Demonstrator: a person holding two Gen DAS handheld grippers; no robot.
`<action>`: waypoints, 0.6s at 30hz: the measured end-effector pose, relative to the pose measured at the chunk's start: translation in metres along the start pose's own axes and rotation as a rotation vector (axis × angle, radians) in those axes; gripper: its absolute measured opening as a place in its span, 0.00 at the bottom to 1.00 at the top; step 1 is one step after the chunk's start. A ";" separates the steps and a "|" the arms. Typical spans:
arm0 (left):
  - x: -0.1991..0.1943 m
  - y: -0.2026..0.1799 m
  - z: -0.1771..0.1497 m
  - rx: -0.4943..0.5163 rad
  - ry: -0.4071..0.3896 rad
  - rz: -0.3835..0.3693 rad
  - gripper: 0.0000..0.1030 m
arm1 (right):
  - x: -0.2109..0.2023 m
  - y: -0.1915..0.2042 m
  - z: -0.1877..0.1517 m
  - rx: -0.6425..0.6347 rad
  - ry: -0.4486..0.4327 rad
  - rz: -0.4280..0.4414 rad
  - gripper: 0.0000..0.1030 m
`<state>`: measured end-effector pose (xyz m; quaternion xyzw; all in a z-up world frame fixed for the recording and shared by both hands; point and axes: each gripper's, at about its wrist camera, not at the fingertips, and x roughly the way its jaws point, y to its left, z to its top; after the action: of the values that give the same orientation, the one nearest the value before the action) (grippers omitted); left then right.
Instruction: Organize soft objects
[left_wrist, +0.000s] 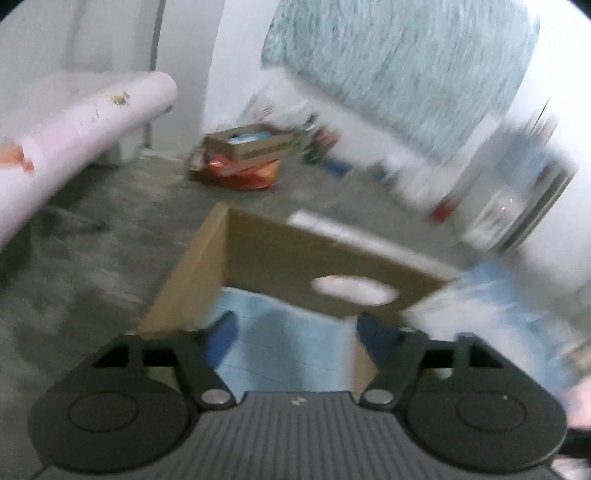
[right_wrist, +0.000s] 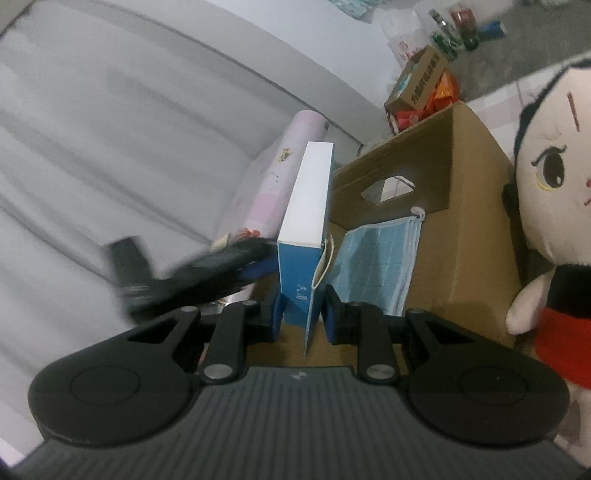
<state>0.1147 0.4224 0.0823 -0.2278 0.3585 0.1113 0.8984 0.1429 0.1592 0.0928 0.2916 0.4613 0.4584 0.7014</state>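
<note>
Left wrist close above the cardboard box (left_wrist: 295, 254), facing the far wall; right wrist beside it (right_wrist: 436, 206), both sharing it

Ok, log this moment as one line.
left tool: open, over cardboard box | right tool: shut on blue-and-white box | face mask: in cardboard box | plush doll: beside box

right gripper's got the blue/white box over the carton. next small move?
Probably lower the blue and white box a little into the open cardboard carton before releasing. The right gripper pinches its lower end, and it stands upright beside the blue face mask draped inside. The left gripper is open and holds nothing.
</note>
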 end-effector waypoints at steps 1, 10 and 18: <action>-0.011 0.002 -0.001 -0.048 0.013 -0.075 0.88 | 0.002 0.005 -0.003 -0.022 0.000 -0.010 0.22; -0.026 -0.012 -0.019 -0.099 0.161 -0.308 0.96 | 0.029 0.040 -0.032 -0.162 0.020 -0.036 0.22; -0.009 -0.008 -0.039 -0.158 0.218 -0.280 0.82 | 0.044 0.041 -0.045 -0.213 0.046 -0.062 0.24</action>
<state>0.0881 0.3964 0.0658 -0.3562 0.4085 -0.0122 0.8403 0.0928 0.2153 0.0918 0.1902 0.4348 0.4894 0.7316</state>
